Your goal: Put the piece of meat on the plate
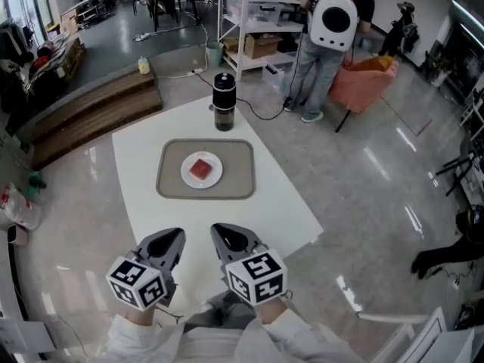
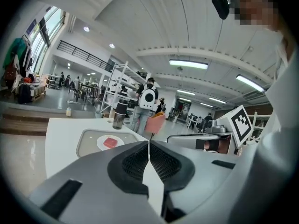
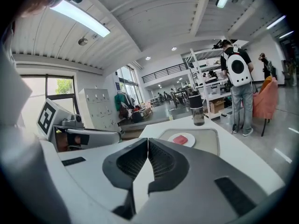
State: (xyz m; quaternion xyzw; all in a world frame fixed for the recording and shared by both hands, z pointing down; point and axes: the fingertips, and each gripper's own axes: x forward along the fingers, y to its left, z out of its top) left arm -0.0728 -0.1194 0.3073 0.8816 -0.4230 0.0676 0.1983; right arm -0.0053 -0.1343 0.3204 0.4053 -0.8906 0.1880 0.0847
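Observation:
A red piece of meat (image 1: 201, 169) lies on a small white plate (image 1: 215, 178) in the middle of a grey tray (image 1: 242, 171) on the white table (image 1: 136, 172). The same meat (image 2: 110, 142) (image 3: 179, 139) shows far ahead in both gripper views. My left gripper (image 1: 172, 242) and right gripper (image 1: 224, 238) hover side by side over the table's near edge, well short of the tray. Both have their jaws shut, tips meeting, with nothing between them.
A black bottle (image 1: 224, 100) stands on the table just beyond the tray. A person with a white backpack (image 1: 334, 20) stands at white shelves (image 1: 253, 21) behind the table, beside an orange chair (image 1: 363, 82). Wooden steps (image 1: 91, 108) run along the left.

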